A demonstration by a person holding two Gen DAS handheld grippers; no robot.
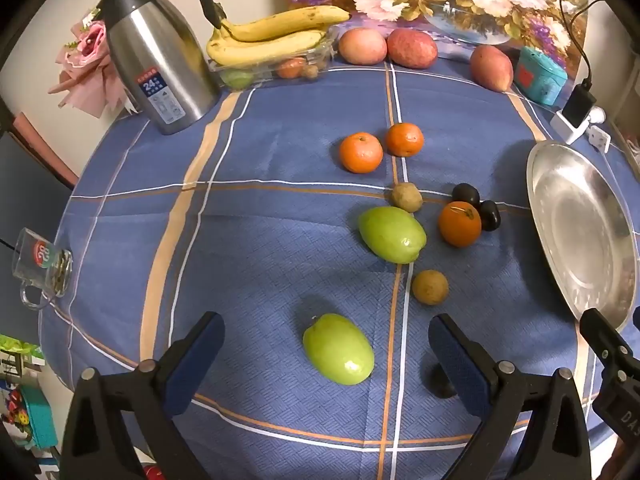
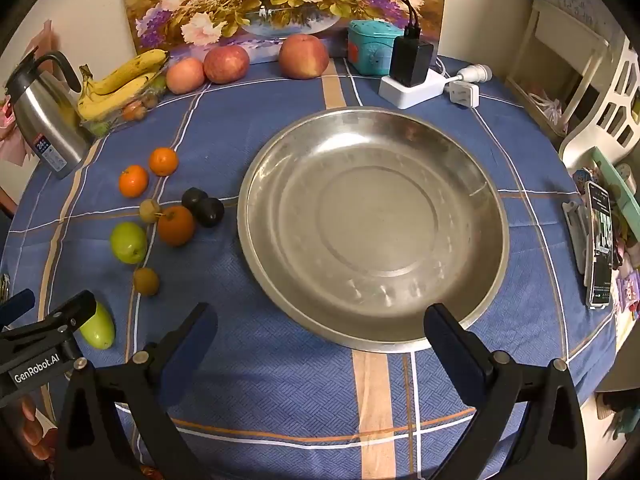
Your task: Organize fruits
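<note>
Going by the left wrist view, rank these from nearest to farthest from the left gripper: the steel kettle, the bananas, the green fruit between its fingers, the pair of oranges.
1. Green fruit, lying between the open fingers of the left gripper.
2. Pair of oranges, mid-table, slightly right.
3. Steel kettle, far left.
4. Bananas, at the back edge, just behind the kettle.

Woven cloth tablecloth (image 2: 280, 380), matt, textured. Metal dish (image 2: 372, 224), dull sheen, faintly scuffed. Brushed steel jug (image 1: 160, 68) with glossy black plastic handle. Green fruit (image 1: 338, 348) smooth, glossy. Small brown fruit (image 1: 430, 287) rough, matt. Clear glass mug (image 1: 40, 268).
</note>
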